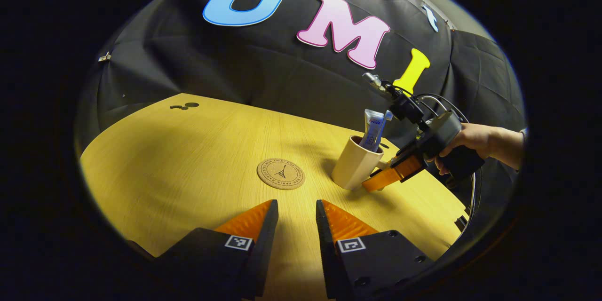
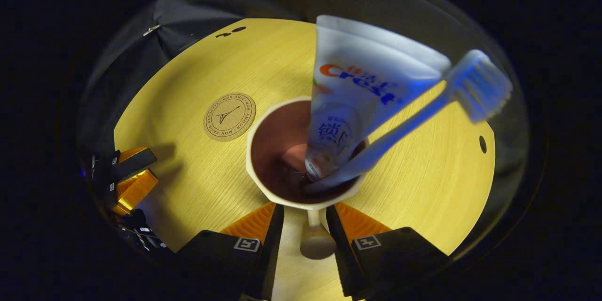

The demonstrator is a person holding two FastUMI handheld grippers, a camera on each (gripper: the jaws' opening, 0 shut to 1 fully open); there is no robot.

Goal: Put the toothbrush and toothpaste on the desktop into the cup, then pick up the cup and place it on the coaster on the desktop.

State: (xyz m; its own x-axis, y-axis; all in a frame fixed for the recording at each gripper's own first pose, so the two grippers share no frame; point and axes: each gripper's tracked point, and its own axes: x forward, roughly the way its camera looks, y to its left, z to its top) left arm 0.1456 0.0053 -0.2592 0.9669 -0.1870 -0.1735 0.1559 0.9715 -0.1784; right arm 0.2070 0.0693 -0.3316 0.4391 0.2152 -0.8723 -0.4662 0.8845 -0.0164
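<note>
Straddling the cup [image 2: 301, 160] handle [image 2: 316, 240] without clear contact, right gripper [image 2: 304, 225] parted; left gripper [image 1: 296, 223] parted, empty.

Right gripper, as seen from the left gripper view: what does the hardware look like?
The right gripper has a dark, blocky body with a pistol-style handle, black cables looping off its back and a metal-tipped stalk on top. A bare hand holds it. The left gripper carries square black-and-white markers behind each finger.
</note>
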